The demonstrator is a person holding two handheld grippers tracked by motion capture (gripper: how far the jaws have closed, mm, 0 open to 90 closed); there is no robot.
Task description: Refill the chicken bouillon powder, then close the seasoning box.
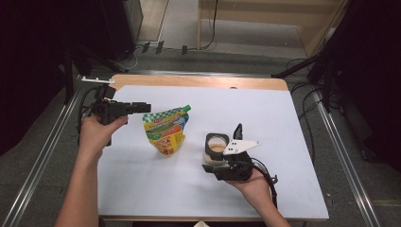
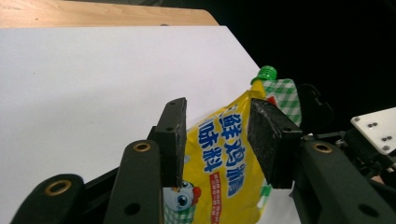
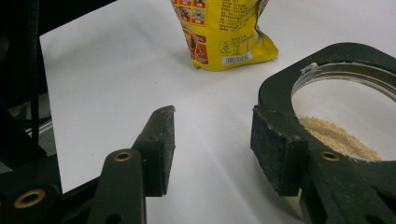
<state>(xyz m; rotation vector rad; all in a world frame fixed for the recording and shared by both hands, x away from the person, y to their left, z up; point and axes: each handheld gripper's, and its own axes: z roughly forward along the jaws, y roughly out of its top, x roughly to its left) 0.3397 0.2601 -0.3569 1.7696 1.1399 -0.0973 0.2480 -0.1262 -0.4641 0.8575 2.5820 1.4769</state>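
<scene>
While the left hand-held gripper (image 1: 144,107) stands apart at nine o'clock of the uncapped-looking seasoning pouch (image 1: 165,130), not gripping, the right hand-held gripper (image 3: 212,149), apart too, waits beside the open jar (image 1: 216,147).

A seasoning pouch (image 1: 166,130) stands upright near the middle of the counter (image 1: 142,189), toward its left edge; an open jar (image 1: 216,147) stands to its right, nearer the front edge.

Yellow pouch (image 2: 224,172) upright between parted jaws, green cap (image 2: 267,73) on top.
</scene>
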